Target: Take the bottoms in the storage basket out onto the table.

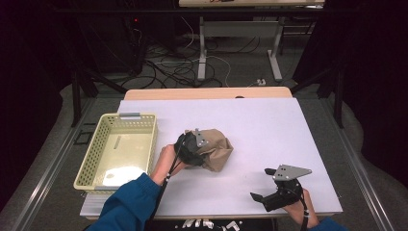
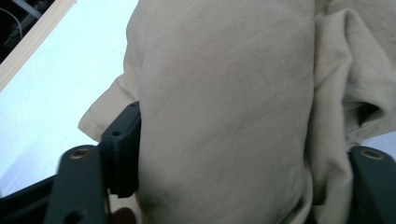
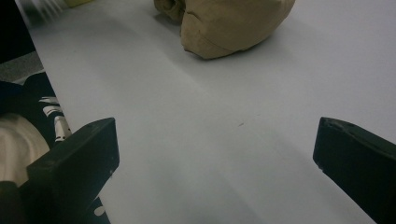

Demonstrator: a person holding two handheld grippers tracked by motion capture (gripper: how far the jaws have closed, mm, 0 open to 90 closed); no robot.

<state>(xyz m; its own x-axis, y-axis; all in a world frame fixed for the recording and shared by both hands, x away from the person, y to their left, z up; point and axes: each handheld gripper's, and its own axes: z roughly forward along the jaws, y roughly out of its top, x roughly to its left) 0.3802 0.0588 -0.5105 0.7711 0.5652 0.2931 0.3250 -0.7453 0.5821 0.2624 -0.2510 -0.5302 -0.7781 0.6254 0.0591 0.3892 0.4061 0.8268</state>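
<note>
The left gripper (image 1: 196,144) sits against the near-left side of a bundled tan cloth (image 1: 217,150) in the middle of the white table (image 1: 269,130). In the left gripper view a thick fold of the cloth (image 2: 224,116) fills the space between the jaws; one black jaw lies along the fabric at the left, the other is just visible at the lower right, and the pictures do not settle whether the pads press the fold or stand slack beside it. The right gripper (image 1: 263,184) rests near the table's front edge, well apart from the cloth, its jaws spread wide over bare tabletop with nothing between them, as the right gripper view shows, with the cloth (image 3: 233,23) farther off. A pale yellow basket (image 1: 103,159) stands at the table's left edge, just beside the left hand (image 1: 163,163), and looks empty.

Judging by the layout, the work in hand is handling the bundled cloth, at the point where grip on it is being taken or given up. If the basket is its destination, the next move calls for a firm bite on enough fabric that the bundle lifts whole, then a short carry left over the basket's rim; loose folds could trail or snag there.
</note>
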